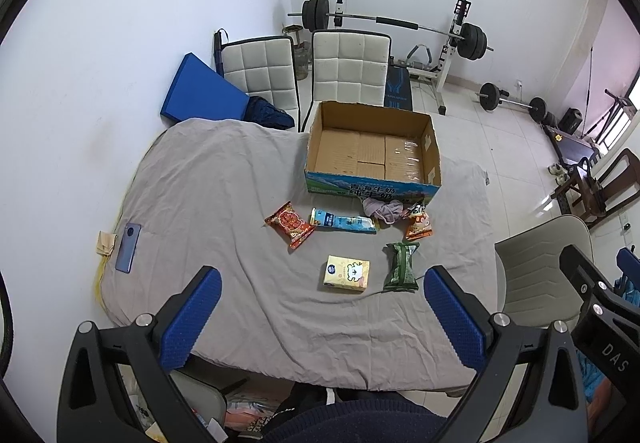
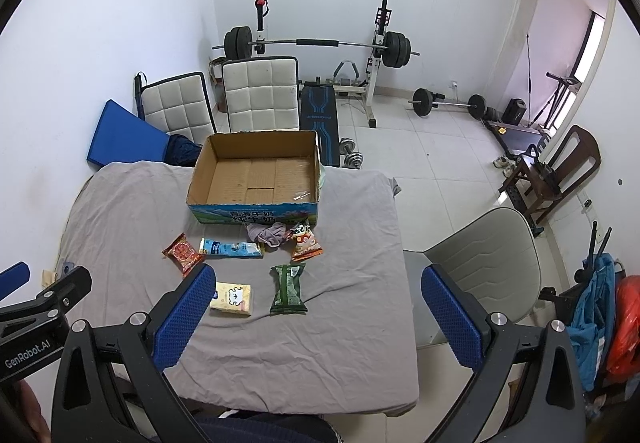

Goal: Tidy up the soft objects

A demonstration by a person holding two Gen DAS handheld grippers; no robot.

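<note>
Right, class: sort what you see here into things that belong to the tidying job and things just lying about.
Part of the job:
cardboard box
red snack packet
blue packet
crumpled cloth
orange snack packet
green packet
yellow tissue pack

Just lying about:
phone
barbell rack
white chairs
blue mat

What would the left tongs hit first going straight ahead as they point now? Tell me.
Most likely the yellow tissue pack, lying between the open left tongs on the grey cloth. Depth is unclear; they might meet bare cloth first.
</note>
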